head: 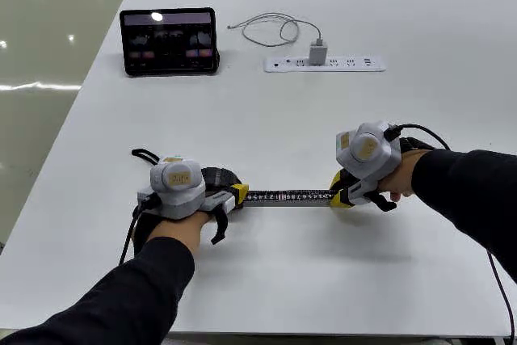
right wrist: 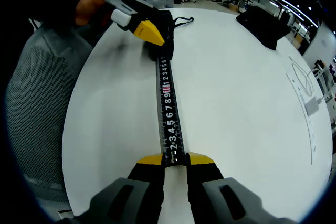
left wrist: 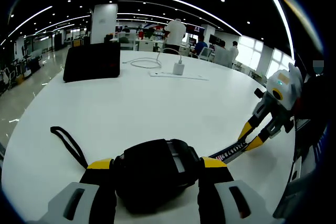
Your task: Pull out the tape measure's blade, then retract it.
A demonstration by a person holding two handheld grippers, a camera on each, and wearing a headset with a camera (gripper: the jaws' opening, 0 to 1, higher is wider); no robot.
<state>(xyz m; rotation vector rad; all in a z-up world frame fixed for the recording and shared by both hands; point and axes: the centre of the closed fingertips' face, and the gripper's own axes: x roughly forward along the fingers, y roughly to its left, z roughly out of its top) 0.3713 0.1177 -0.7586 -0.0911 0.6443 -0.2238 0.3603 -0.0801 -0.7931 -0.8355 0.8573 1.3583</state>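
Observation:
A black tape measure case [left wrist: 155,174] rests on the white table, and my left gripper [left wrist: 157,165] is shut on it from both sides. In the head view the case [head: 220,179] sits at the left gripper [head: 230,198]. Its dark blade [head: 287,196] with white numbers runs rightward across the table to my right gripper [head: 338,196]. In the right gripper view the blade [right wrist: 168,108] leads straight from the case [right wrist: 160,27] to the yellow-tipped jaws, and the right gripper [right wrist: 175,159] is shut on the blade's end. A black wrist strap [left wrist: 67,141] trails from the case.
A dark tablet [head: 169,39] stands at the back left of the table [head: 266,119]. A white power strip [head: 325,63] with a plugged charger and coiled cable [head: 271,28] lies at the back centre. Cables hang from both grippers.

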